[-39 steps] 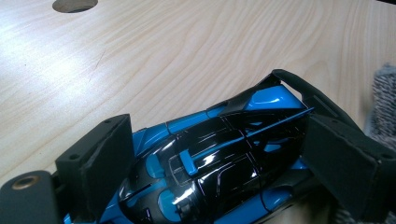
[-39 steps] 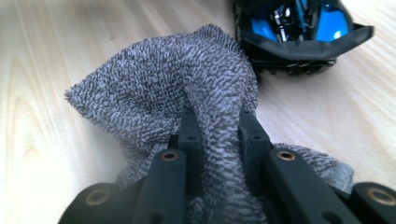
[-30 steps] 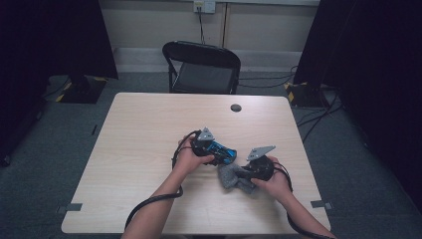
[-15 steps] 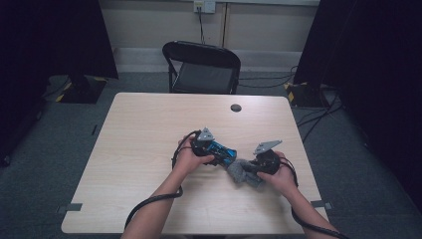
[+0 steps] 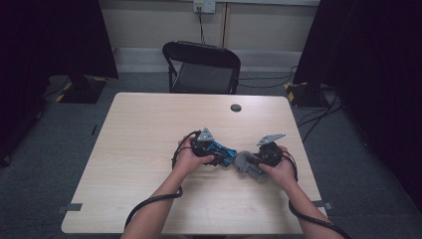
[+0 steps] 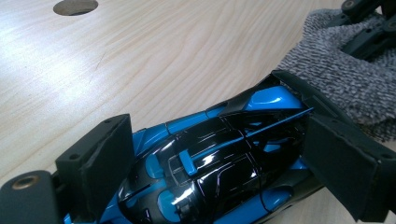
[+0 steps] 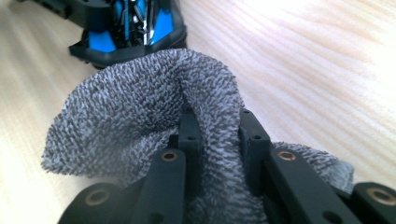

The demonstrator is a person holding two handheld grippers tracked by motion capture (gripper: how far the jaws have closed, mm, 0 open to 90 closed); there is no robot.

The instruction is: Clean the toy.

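My left gripper [image 6: 205, 154] clamps the blue toy car [image 6: 219, 163], my right gripper [image 7: 217, 128] pinches the grey cloth [image 7: 140, 112] against it; no readable lettering.

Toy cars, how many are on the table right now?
1. The blue and black toy car sits between the left gripper jaws near the table middle, its far end against the grey cloth held by the right gripper.
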